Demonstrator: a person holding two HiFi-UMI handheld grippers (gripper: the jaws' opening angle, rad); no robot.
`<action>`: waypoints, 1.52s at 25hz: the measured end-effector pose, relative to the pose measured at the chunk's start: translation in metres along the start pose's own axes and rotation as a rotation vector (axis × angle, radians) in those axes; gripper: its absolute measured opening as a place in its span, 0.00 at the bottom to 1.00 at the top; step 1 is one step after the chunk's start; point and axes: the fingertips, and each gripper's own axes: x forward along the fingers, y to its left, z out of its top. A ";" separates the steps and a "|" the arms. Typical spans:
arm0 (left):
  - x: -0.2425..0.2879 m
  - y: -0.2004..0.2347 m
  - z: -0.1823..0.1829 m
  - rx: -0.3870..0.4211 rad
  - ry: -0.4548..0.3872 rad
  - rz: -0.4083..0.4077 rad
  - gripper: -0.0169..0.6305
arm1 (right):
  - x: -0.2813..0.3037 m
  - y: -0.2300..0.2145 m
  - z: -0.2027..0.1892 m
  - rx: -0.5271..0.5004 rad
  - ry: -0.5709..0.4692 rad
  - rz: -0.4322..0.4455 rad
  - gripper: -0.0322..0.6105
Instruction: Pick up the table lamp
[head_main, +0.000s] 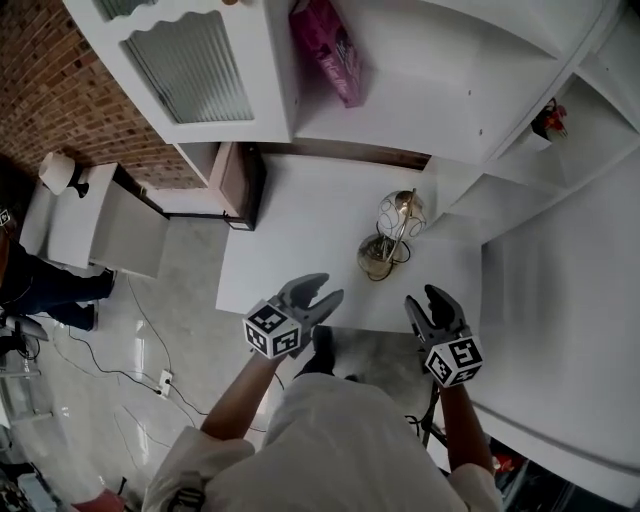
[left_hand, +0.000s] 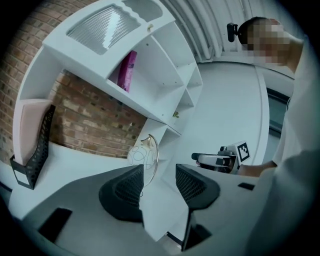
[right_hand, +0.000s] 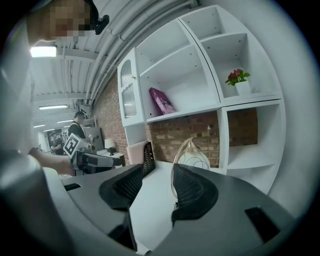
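That table lamp (head_main: 380, 255) looks light and fragile, so I'd grab the metal stem, not the globe. Left hand-held gripper (head_main: 322, 293) and right hand-held gripper (head_main: 427, 302) both have their jaws apart, empty.

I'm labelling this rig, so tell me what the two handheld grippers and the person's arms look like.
Both the left gripper and right gripper are grey, with black mesh-textured fingers and a white cube of black square markers. The person wears a white top.
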 end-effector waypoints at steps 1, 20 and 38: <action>0.003 0.006 0.001 0.000 0.010 -0.008 0.34 | 0.008 -0.001 0.003 0.001 0.002 -0.003 0.37; 0.045 0.064 -0.011 -0.038 0.117 -0.126 0.36 | 0.102 -0.032 0.000 0.059 0.091 -0.026 0.39; 0.088 0.092 -0.062 -0.156 0.095 0.028 0.37 | 0.168 -0.034 -0.006 0.105 0.130 0.261 0.42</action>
